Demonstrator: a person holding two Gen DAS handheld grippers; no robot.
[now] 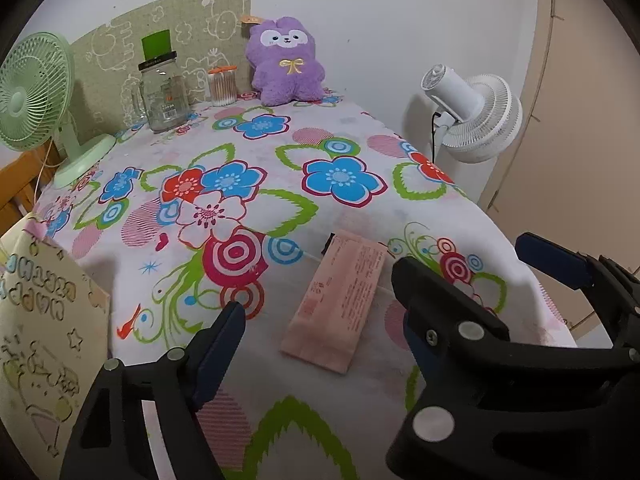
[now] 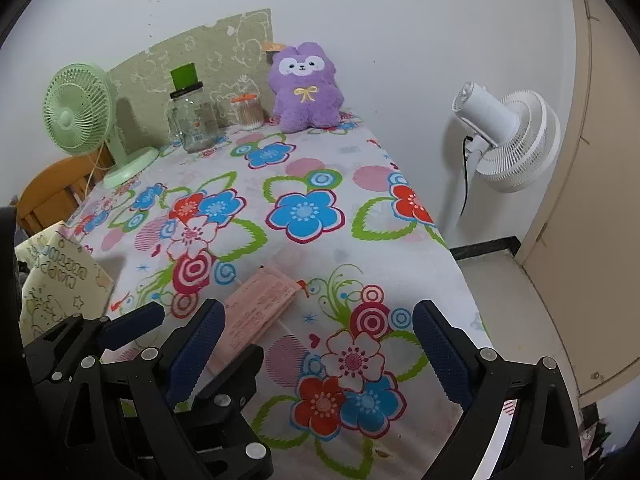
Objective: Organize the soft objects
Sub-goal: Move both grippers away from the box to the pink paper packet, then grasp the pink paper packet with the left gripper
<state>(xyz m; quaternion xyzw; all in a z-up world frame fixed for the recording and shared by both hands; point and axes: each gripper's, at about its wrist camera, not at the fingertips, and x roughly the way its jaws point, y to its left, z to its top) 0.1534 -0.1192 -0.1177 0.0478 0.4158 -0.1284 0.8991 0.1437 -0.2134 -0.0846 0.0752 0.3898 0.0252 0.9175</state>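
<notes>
left gripper [image 1: 320,304] jaws spread around pink packet [image 1: 338,304], floor [image 2: 516,300] only in right view

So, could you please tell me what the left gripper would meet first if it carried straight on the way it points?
Most likely the pink packet, which lies flat on the floral tablecloth just ahead of the left gripper, between its open jaws. Depth is hard to judge, so it might meet the cloth beside it.

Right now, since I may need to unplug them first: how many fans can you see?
2. A green desk fan stands at the table's far left corner, beside the glass jar. A white standing fan stands on the floor off the table's right edge. Others may sit outside view.
</notes>
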